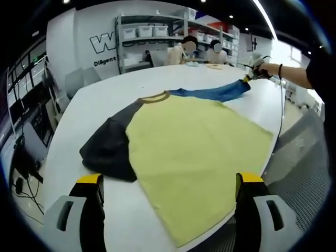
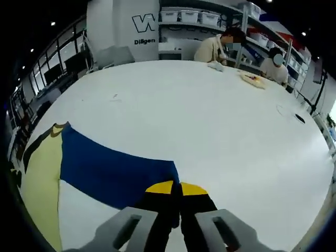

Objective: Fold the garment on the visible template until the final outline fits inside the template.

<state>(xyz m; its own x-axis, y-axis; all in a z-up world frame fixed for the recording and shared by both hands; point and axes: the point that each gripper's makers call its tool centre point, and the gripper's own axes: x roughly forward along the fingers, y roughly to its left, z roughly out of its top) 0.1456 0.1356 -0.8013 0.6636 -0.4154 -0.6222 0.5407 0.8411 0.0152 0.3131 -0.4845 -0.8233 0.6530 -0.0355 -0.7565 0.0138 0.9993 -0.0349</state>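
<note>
Two grippers: right gripper [image 2: 177, 195] clamped on the blue sleeve [image 2: 113, 170] end of the yellow T-shirt [image 1: 197, 152] spread flat on the white table [image 2: 210, 115], left gripper [image 1: 170, 184] jaws spread apart, holding nothing, near the shirt hem

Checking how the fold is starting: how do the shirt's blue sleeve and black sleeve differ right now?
The blue sleeve is pulled out straight, its end pinched in the right gripper; the black sleeve lies loose and bunched on the table, with no gripper on it. The left gripper stands open near the black sleeve. Both join the same yellow body.
</note>
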